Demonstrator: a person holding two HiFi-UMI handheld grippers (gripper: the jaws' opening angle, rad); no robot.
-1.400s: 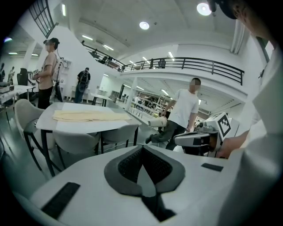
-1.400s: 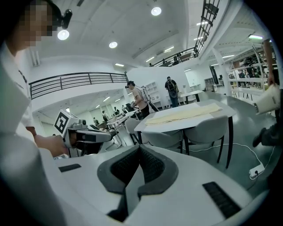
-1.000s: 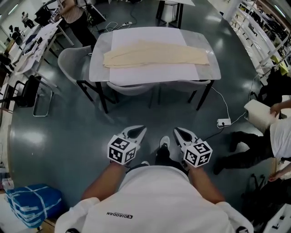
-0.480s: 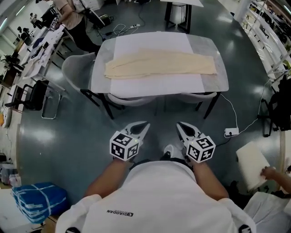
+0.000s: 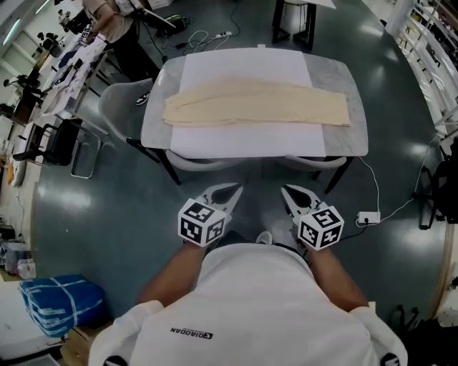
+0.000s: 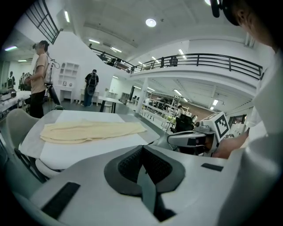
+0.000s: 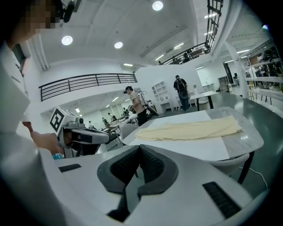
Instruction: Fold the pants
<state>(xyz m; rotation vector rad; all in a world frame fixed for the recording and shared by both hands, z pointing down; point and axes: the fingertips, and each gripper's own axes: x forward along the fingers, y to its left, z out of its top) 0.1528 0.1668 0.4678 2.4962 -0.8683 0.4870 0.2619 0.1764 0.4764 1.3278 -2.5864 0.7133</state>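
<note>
Cream pants (image 5: 257,102) lie flat and lengthwise on a white sheet on a grey table (image 5: 336,143) ahead of me; they also show in the left gripper view (image 6: 88,131) and the right gripper view (image 7: 190,129). My left gripper (image 5: 233,189) and right gripper (image 5: 286,190) are held side by side close to my body, short of the table's near edge, both pointing at it. Both sets of jaws are shut with nothing between them. Neither gripper touches the pants.
A grey chair (image 5: 118,107) stands at the table's left end and two more are tucked under its near side (image 5: 215,159). A power strip and cable (image 5: 368,216) lie on the floor at the right. A person (image 5: 114,21) stands beyond the table's far left corner. Blue bundle (image 5: 54,311) at bottom left.
I have moved toward the table, which now sits lower and nearer in the head view. Both grippers came forward together, still shut. The seated person at the right has dropped out of view.
</note>
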